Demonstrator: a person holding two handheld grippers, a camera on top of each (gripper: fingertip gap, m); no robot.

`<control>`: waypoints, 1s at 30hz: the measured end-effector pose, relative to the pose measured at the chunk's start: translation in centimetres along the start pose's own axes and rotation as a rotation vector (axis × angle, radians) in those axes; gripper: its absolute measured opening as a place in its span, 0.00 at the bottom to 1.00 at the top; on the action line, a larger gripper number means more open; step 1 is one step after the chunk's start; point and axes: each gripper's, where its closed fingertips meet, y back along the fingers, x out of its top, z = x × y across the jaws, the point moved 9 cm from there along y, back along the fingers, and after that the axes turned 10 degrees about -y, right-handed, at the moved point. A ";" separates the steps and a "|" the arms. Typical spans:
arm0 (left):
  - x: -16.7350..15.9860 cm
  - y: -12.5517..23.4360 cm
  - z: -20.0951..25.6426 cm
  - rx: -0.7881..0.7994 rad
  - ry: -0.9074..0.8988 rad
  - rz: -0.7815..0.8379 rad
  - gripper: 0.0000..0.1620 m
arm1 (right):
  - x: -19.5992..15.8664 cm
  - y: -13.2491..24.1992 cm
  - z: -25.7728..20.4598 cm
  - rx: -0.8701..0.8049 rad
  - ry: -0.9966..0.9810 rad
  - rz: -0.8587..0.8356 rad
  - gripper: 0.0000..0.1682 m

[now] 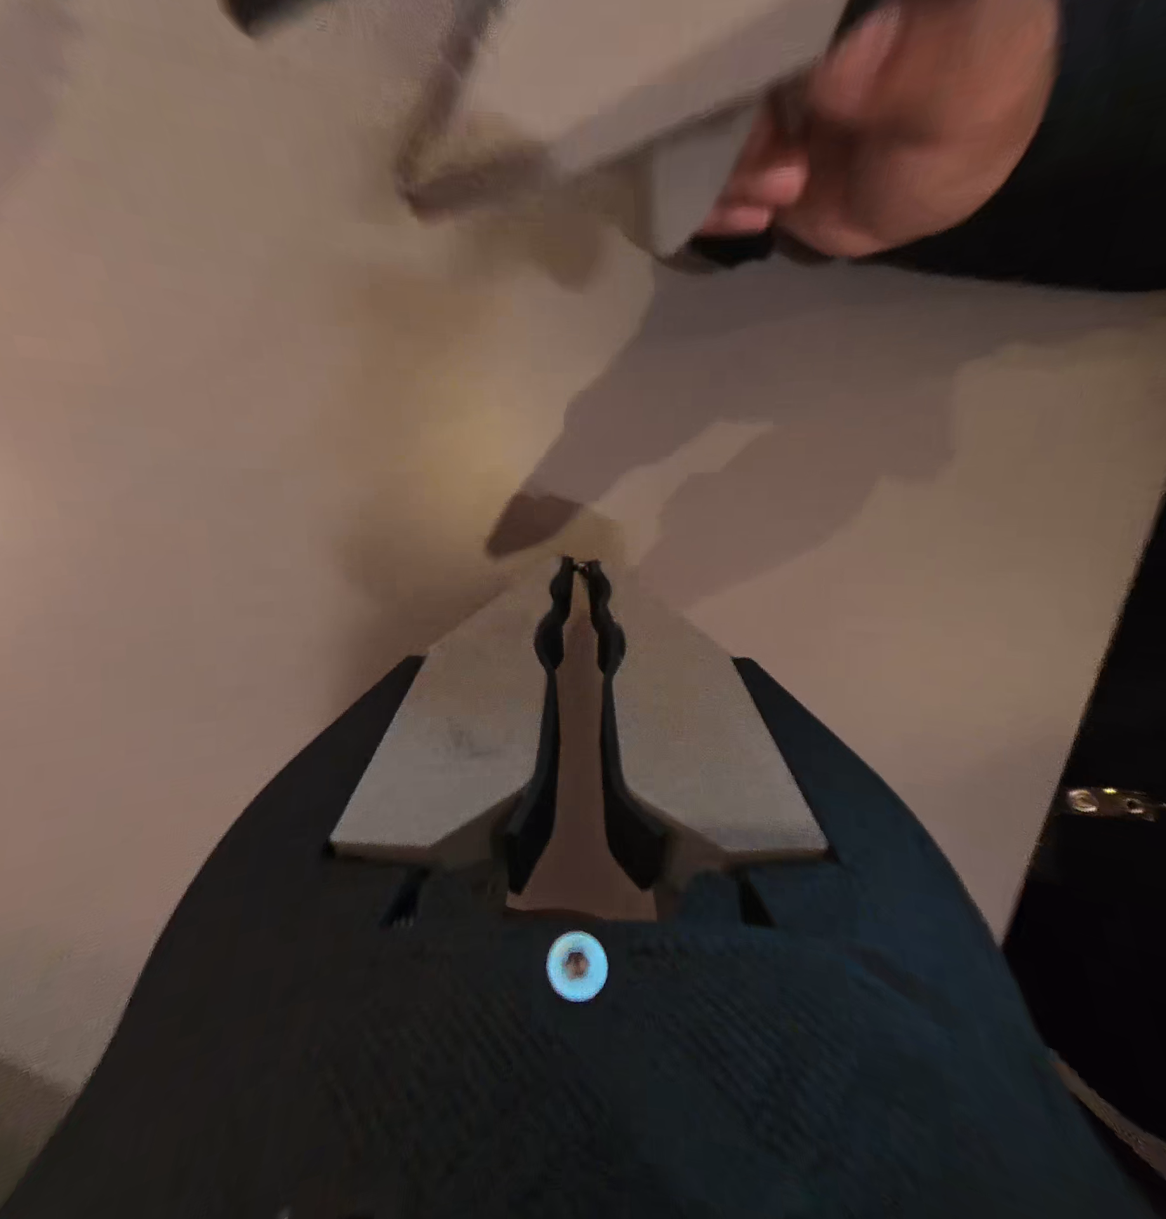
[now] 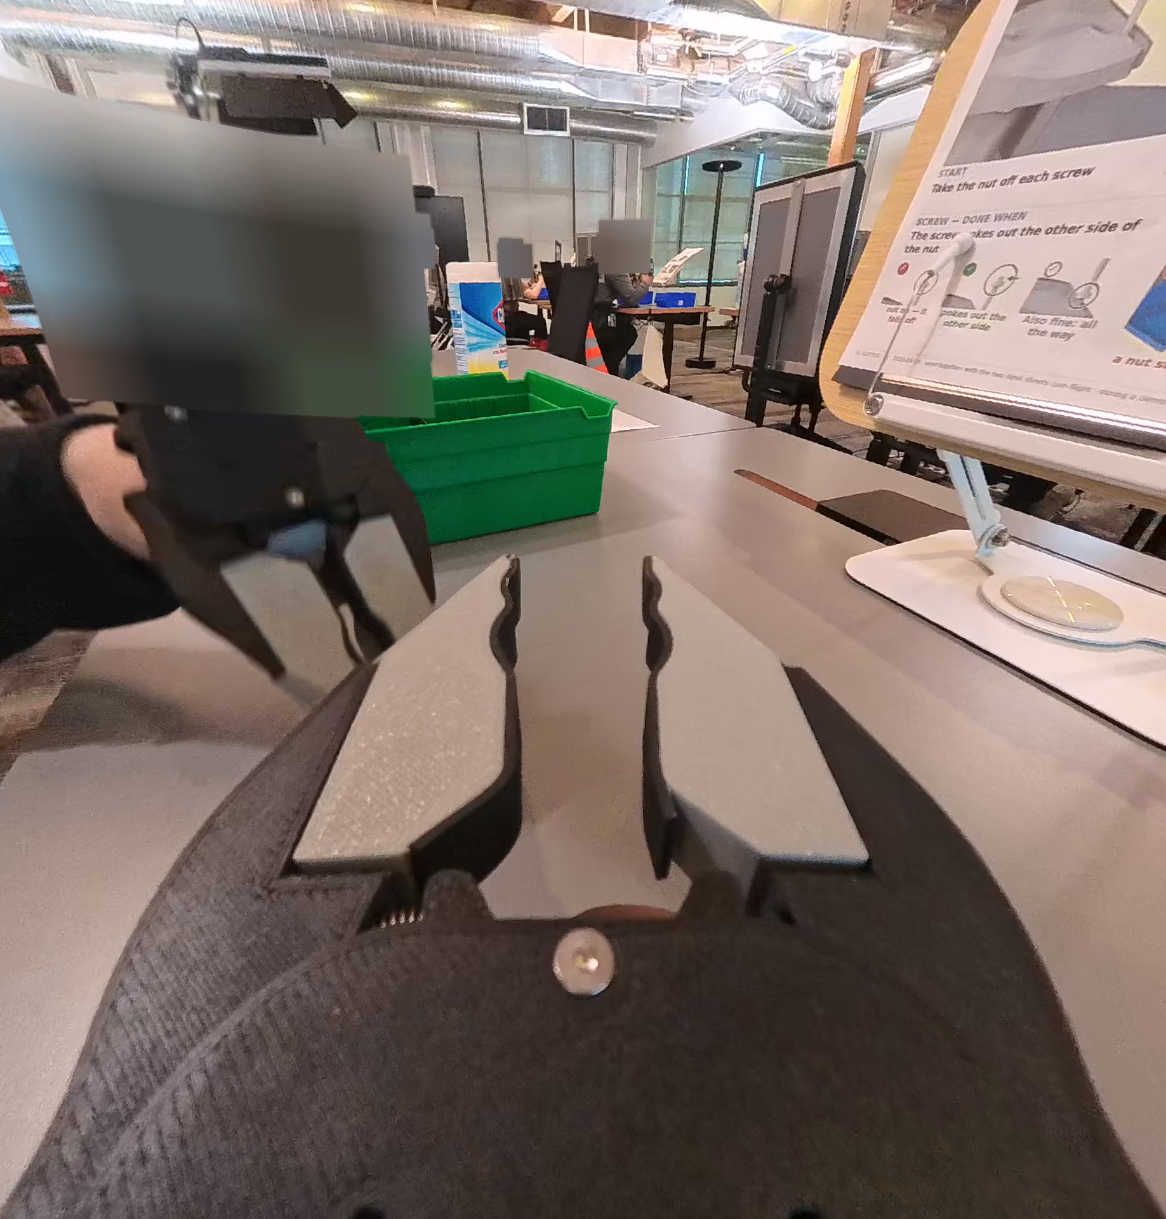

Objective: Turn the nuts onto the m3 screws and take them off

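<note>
Nuts and m3 screws are too small to pick out in either view. Only a tiny dark speck (image 1: 579,562) shows at the tips of the left gripper (image 1: 579,568), and I cannot tell what it is. The grey counter (image 2: 699,528) fills both views. At its right stands a tilted wooden board (image 2: 850,316) on a white base, carrying a printed sheet (image 2: 1041,231). Farther back on the left sits a green bin (image 2: 501,462) with inner dividers, and a white and blue canister (image 2: 478,316) stands behind it. The left gripper points steeply down at the counter with its fingers drawn together at the tips. The right gripper (image 2: 580,574) is held low over the counter, its fingers clearly apart with nothing between them. A hand (image 1: 896,132) in a dark sleeve holds it.
</note>
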 end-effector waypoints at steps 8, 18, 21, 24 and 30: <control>0.4 -2.9 1.9 0.022 -0.034 -0.096 0.05 | -0.2 0.5 -0.1 -0.045 0.049 -0.028 0.21; -0.4 -1.4 2.7 0.034 0.060 0.071 0.15 | -1.0 -0.1 0.0 -0.047 0.063 -0.092 0.21; -0.1 0.5 2.7 0.055 0.074 0.172 0.15 | -1.3 -0.3 0.0 -0.043 0.066 -0.113 0.22; 0.8 3.1 2.3 0.098 0.111 0.336 0.16 | -1.5 -0.5 0.0 -0.042 0.069 -0.130 0.23; 1.1 6.4 1.8 0.185 0.163 0.507 0.17 | -1.7 -0.7 0.1 -0.046 0.066 -0.144 0.23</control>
